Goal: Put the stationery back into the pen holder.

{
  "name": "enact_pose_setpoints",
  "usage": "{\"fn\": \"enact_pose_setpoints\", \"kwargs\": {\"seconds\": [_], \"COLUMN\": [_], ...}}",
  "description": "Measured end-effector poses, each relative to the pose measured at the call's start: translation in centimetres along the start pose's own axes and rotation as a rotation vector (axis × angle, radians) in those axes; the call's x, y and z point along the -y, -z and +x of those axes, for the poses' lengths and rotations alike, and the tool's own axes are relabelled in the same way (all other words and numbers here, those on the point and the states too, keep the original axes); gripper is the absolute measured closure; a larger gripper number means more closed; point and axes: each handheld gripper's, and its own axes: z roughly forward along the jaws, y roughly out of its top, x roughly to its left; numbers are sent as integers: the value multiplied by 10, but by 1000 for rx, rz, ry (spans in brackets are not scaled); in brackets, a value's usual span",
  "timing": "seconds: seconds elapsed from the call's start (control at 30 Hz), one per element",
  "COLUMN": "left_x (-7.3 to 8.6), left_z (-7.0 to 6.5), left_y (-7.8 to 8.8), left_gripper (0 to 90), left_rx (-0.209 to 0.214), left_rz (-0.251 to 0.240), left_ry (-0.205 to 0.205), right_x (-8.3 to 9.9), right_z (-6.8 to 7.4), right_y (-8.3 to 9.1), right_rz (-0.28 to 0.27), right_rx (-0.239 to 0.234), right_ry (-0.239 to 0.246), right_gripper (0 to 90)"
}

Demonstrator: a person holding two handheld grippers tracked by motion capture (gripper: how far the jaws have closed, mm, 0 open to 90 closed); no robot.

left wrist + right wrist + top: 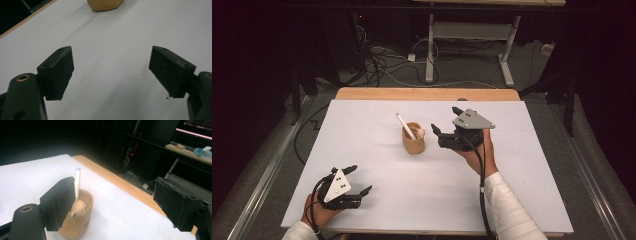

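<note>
A tan cup (413,139) stands near the middle of the white tabletop (377,175), with a white pen (404,125) leaning out of it toward 11 o'clock and a pale rounded thing (418,133) tucked inside at its 3 o'clock rim. Just beside the cup at its 3 o'clock hangs the right gripper (446,122), its fingers spread wide and released, nothing between them; nothing stands between it and the cup. In the right gripper view the cup (77,218) sits low behind the near finger (58,202), which covers part of its side, while the pen (77,183) rises upright past that finger's edge; the rounded thing (79,209) there is blurred, and what it is cannot be made out. The left gripper (362,180) rests near the tabletop's 7 o'clock corner, well apart from the cup, fingers likewise parted and holding nothing. In the left gripper view the cup (105,5) is cut off at 12 o'clock, so just its base shows, with faint lettering too small to read. A bare wooden strip (427,93) edges the tabletop at 12 o'clock. Beyond it the floor is dark, with tangled cables (382,62) and the pale legs of another desk (472,40); the rest of the room is lost in shadow.
</note>
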Motion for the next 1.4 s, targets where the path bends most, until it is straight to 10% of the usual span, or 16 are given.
{"fn": "enact_pose_setpoints", "kwargs": {"seconds": [1.4], "left_x": [-2], "left_z": [-2], "left_y": [-3], "left_gripper": [192], "left_rx": [10], "left_rz": [-1], "left_ry": [-8], "right_x": [89], "right_z": [8], "right_y": [95], "right_rz": [86], "right_rx": [12], "right_ry": [87], "right_gripper": [174]}}
